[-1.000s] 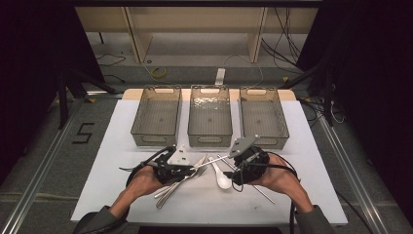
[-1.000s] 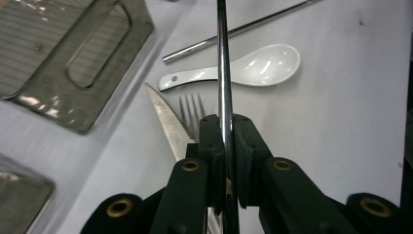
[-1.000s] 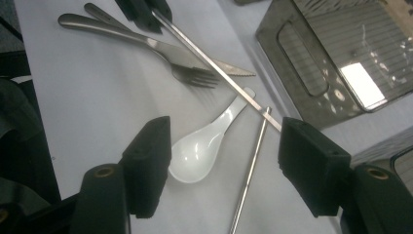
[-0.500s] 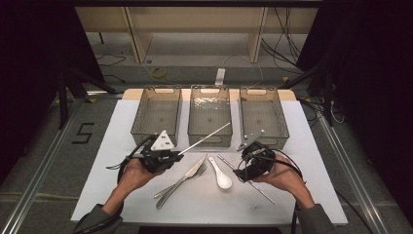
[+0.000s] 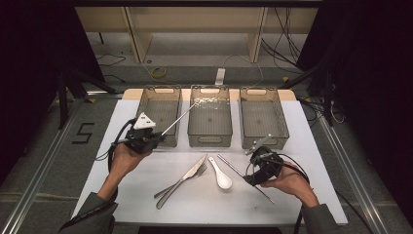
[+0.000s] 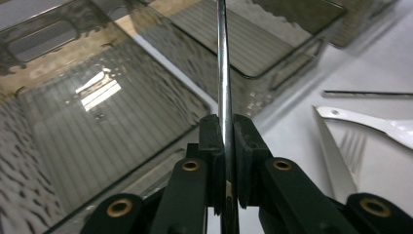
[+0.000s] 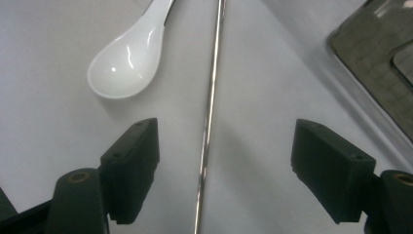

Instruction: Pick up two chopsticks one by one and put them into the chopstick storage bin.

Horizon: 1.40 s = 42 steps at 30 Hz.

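Chopsticks are our work here, two thin metal ones. Our left gripper [image 5: 155, 138] has its jaws clamped on one metal chopstick [image 5: 179, 118], which slants up and away from the jaws, above the gap between the left bin [image 5: 158, 115] and the middle bin [image 5: 210, 117]; in the left gripper view the rod [image 6: 223, 73] runs straight up from between the closed pads. Our right gripper [image 5: 256, 162] hovers low over the second chopstick [image 5: 233, 166], which lies flat on the white table [image 5: 302, 146] just beside the white spoon [image 5: 221, 175]. Its jaws have just been opening and now stand wide apart, the rod [image 7: 210, 112] lying between them without touching either pad. We see a knife [image 5: 182, 180] and fork [image 5: 184, 178] lying together left of the spoon, and the right bin [image 5: 263, 116] beyond.
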### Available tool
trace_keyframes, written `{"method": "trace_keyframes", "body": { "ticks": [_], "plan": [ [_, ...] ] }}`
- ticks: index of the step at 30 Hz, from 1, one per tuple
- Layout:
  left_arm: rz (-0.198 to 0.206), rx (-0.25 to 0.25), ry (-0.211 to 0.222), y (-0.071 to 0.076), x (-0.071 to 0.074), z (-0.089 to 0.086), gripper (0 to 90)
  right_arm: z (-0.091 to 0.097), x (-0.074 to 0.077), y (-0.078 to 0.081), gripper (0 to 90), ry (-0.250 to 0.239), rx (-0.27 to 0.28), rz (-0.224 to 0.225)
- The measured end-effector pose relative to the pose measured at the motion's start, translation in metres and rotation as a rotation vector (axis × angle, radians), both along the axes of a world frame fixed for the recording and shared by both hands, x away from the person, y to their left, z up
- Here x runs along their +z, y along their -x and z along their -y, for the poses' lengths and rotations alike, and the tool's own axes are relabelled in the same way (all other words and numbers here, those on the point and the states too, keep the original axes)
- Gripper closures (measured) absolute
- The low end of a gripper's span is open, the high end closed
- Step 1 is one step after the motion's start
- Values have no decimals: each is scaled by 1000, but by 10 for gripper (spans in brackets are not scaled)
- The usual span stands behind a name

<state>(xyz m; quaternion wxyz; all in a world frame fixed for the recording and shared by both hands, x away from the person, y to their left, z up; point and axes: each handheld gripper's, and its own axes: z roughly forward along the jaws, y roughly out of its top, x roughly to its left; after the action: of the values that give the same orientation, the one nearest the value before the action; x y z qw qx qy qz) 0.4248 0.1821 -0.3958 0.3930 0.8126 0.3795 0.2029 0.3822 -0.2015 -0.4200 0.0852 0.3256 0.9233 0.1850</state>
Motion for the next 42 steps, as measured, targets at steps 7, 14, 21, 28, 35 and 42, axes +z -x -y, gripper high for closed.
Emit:
{"method": "trace_keyframes", "body": {
  "ticks": [7,14,21,28,35,42],
  "plan": [
    [-5,82,6,-24,-1,-10,831,0,-4,1,260,5,-4,-9],
    [-23,145,22,-49,-8,-24,831,1,-8,3,261,19,2,-20],
    [-44,202,34,-68,-9,-33,831,2,-11,3,261,22,6,-31],
    [-92,247,-10,-88,-17,-40,830,2,-11,4,261,18,11,-36],
    [-126,283,-20,-97,-28,-42,828,1,-12,4,261,21,16,-39],
    [-153,319,-13,-101,-32,-43,811,1,-11,3,261,17,16,-39]
  ]
}}
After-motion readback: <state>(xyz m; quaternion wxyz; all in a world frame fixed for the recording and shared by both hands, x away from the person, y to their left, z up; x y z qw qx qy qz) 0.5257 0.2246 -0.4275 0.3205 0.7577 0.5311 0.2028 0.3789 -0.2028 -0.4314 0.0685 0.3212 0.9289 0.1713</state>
